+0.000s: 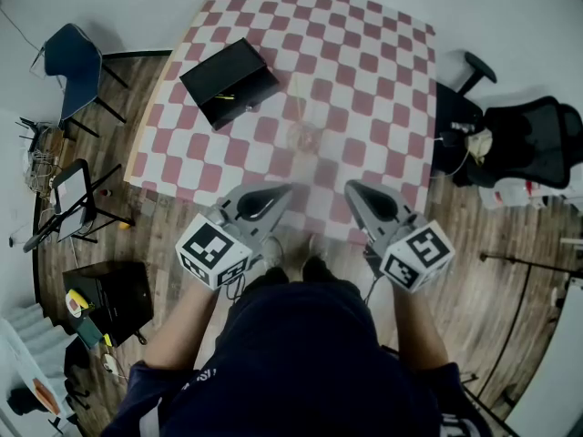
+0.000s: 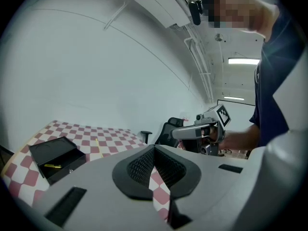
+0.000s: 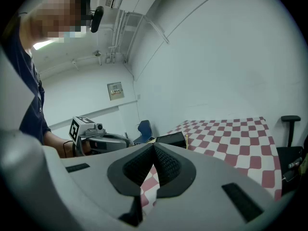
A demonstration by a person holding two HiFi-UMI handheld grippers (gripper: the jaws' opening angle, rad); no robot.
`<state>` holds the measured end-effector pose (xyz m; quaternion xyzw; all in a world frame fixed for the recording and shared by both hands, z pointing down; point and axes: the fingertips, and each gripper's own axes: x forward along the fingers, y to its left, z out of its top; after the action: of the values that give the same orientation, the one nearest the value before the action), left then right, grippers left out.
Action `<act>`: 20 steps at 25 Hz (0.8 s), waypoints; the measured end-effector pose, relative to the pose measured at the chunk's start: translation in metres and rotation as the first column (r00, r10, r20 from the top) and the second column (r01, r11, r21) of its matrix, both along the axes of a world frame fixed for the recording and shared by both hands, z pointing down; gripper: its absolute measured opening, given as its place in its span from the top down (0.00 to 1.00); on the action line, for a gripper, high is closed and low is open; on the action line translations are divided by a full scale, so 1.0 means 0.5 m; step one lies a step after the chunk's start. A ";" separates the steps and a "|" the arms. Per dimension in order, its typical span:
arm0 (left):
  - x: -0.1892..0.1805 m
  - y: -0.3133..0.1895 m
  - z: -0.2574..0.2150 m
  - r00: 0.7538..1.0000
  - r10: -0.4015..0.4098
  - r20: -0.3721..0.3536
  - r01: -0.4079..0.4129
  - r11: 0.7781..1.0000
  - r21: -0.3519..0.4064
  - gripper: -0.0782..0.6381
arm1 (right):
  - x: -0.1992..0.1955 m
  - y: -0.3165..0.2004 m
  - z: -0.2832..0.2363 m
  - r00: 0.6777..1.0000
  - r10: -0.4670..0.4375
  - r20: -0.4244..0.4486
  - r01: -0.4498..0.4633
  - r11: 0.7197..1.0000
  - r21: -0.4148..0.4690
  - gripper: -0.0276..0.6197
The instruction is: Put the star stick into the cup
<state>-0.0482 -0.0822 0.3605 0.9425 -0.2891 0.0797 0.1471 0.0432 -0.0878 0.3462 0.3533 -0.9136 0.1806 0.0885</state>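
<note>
Left gripper point(image 1: 284, 190) and right gripper point(image 1: 350, 188) at near edge of the table point(image 1: 373, 71), jaws clenched, nothing in them. Star stick point(image 1: 296, 93) lies flat mid-table, just beyond the clear cup point(image 1: 305, 137). Likely best: open wide, come in low, pinch the shaft crosswise.

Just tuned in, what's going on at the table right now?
A person holds both grippers at the near edge of the checkered table. The left gripper and right gripper are shut, empty. Mid-table are a clear cup and a thin stick; whether it is inside the cup is unclear. A black box sits further left.
</note>
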 end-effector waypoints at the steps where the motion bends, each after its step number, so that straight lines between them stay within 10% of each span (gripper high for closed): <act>1: -0.001 0.000 -0.001 1.000 0.003 0.000 -0.003 1.000 0.001 0.85 | -0.001 -0.001 0.000 1.000 -0.001 0.000 0.001 1.000 -0.001 0.94; 20: -0.009 -0.017 0.010 1.000 -0.026 0.005 0.026 1.000 -0.010 0.85 | -0.008 -0.004 0.011 0.999 -0.030 -0.011 0.030 1.000 0.001 0.94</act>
<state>-0.0527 -0.0908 0.3654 0.9378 -0.3012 0.0817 0.1522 0.0394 -0.0900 0.3516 0.3403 -0.9185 0.1768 0.0959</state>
